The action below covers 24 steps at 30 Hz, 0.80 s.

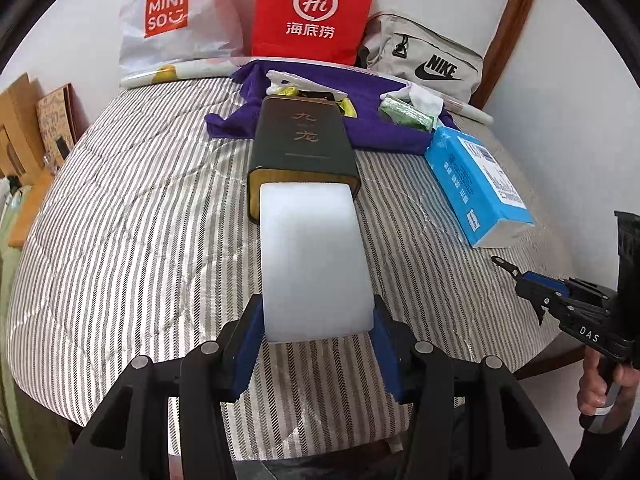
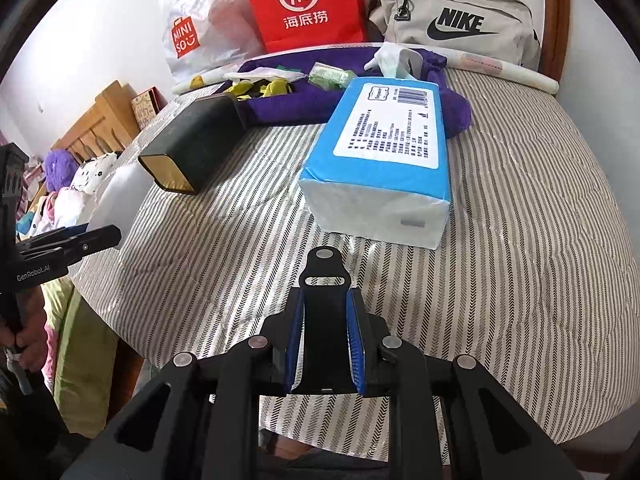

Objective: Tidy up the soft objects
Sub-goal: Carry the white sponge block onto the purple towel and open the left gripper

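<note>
My left gripper is shut on a white foam block. The block's far end points into the open gold-lined mouth of a dark green tin that lies on its side on the striped table. In the right wrist view the tin lies at the left with the foam block beside its mouth. My right gripper is shut and empty, low over the table in front of a blue tissue pack; it also shows at the right of the left wrist view.
A purple cloth at the back holds small plastic packets. Behind stand a Miniso bag, a red paper bag and a Nike pouch. The tissue pack lies at the right. The round table edge drops off at the left.
</note>
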Tool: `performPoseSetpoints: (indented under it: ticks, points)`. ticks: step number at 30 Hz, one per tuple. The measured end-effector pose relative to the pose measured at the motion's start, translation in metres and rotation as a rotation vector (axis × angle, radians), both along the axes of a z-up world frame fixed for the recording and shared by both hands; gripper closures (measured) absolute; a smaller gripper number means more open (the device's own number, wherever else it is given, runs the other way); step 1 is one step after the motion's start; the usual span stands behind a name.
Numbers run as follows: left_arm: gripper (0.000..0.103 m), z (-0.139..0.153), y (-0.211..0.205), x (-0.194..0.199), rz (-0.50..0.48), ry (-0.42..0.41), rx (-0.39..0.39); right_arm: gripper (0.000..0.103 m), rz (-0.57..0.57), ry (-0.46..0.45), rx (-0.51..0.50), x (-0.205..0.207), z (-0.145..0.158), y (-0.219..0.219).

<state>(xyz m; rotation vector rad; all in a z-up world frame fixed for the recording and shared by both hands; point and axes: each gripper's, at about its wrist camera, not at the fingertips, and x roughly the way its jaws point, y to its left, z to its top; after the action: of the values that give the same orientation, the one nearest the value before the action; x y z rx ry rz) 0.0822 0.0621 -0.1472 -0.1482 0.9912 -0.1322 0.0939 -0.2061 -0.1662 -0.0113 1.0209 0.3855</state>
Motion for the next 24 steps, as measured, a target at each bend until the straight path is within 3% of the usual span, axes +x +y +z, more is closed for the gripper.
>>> performPoseSetpoints:
  ticks: [12,24]
  points:
    - [0.054,0.033,0.005,0.012,-0.004,-0.043,-0.04,0.081,0.029,-0.072,0.061,0.005,0.044,-0.002]
    - [0.054,0.06,0.008,0.055,-0.006,-0.07,-0.054,0.081,0.03,-0.143,0.049,0.057,0.076,-0.004]
